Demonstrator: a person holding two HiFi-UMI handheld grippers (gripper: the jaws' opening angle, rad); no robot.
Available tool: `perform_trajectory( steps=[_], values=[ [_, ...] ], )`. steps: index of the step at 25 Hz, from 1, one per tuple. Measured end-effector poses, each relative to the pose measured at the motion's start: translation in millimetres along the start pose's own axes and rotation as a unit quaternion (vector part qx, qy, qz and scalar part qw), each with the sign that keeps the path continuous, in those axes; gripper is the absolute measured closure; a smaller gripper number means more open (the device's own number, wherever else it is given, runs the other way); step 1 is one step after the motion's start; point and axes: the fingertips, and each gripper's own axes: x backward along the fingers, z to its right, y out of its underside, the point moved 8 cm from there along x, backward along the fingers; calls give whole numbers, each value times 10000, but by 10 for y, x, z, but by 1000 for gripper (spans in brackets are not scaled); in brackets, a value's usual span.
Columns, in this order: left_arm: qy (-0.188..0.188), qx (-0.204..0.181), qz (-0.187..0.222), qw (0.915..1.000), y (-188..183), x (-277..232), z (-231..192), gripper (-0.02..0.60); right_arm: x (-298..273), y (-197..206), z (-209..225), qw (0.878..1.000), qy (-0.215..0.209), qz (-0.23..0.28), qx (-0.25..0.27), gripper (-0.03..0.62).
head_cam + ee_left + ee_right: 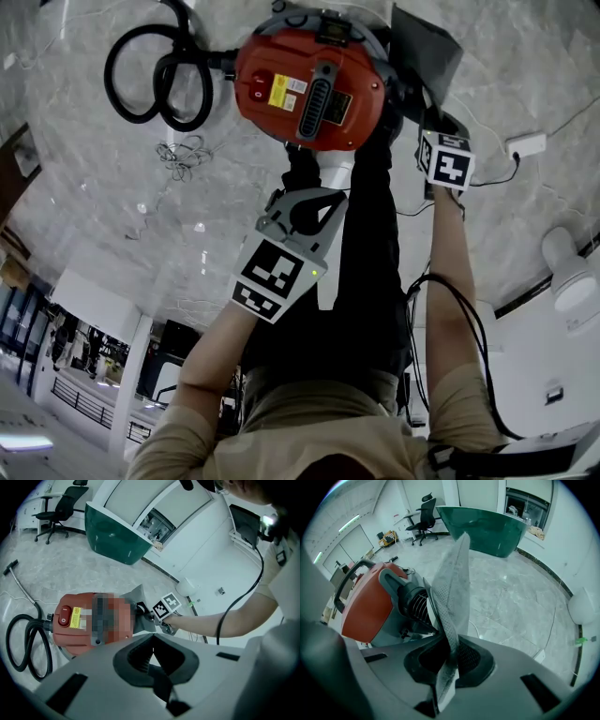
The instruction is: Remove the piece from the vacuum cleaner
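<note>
The red vacuum cleaner (309, 84) stands on the marble floor, its black hose (155, 70) coiled on its left. In the right gripper view a grey cloth dust bag (454, 583) rises from my right gripper (449, 660), which is shut on the bag's lower edge. The bag hangs beside the cleaner's black ribbed port (412, 603). The head view shows that gripper (424, 131) at the cleaner's right side, the bag (422, 47) beyond it. My left gripper (314, 192) hovers just short of the cleaner (89, 620), shut with nothing between its fingers.
A thin cable (183, 155) lies tangled on the floor left of the cleaner. A white plug block (525, 145) sits at the right. A green counter (492, 524) and an office chair (424, 520) stand farther off. The person's black trouser legs (366, 281) stand between the arms.
</note>
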Motion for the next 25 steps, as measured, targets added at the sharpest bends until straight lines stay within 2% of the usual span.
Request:
perform_trajectory(
  steps=[4,10,16,25],
  values=[
    [33,-27,7,10000,-37,-48,29,577,-7,-39,88,9999,79,6,-107,566],
    [109,-6,30,9999,-77,-113,88,577,-42,-58,111,9998,-27,-41,215,566],
    [128,-69,104,9998,-156,-89,153,577,-32,-63,375,9996,172,-198,-120,570],
    [159,-182,9,9997,-183,-120,190,577,162,-77,668,9986,250,-34,-472,569]
  ],
)
